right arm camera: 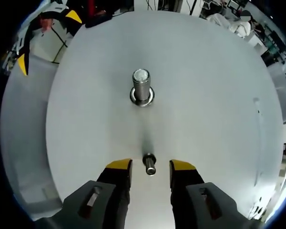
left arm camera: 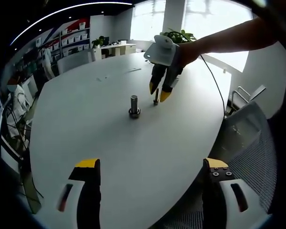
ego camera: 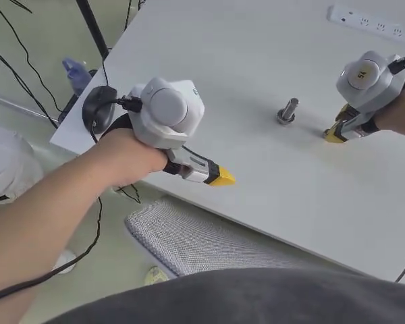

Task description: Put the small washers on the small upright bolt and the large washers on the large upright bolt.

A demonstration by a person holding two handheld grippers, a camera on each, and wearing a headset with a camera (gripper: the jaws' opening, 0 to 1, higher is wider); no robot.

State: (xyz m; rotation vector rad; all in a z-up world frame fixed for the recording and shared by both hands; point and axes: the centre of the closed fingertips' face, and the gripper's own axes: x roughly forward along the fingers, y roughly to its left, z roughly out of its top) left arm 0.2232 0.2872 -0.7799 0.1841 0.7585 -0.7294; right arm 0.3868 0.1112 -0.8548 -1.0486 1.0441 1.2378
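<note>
Scanning edges: I find the worktop (ego camera: 270,202) rim near the left hand-held gripper (left arm camera: 151,163), jaws spread.
Right hand-held gripper (right arm camera: 150,165): released, astride the small bolt (right arm camera: 149,161).
Axes: both upright; large bolt (right arm camera: 142,86) at 12 o'clock.

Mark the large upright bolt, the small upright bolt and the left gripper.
large upright bolt (right arm camera: 141,87): right gripper view, threaded shaft.
small upright bolt (right arm camera: 149,163): right gripper view, its middle.
left gripper (ego camera: 221,178): head view, at its yellow tips.

matt white table (right arm camera: 205,95), shiny threaded metal bolt (right arm camera: 141,86)
</note>
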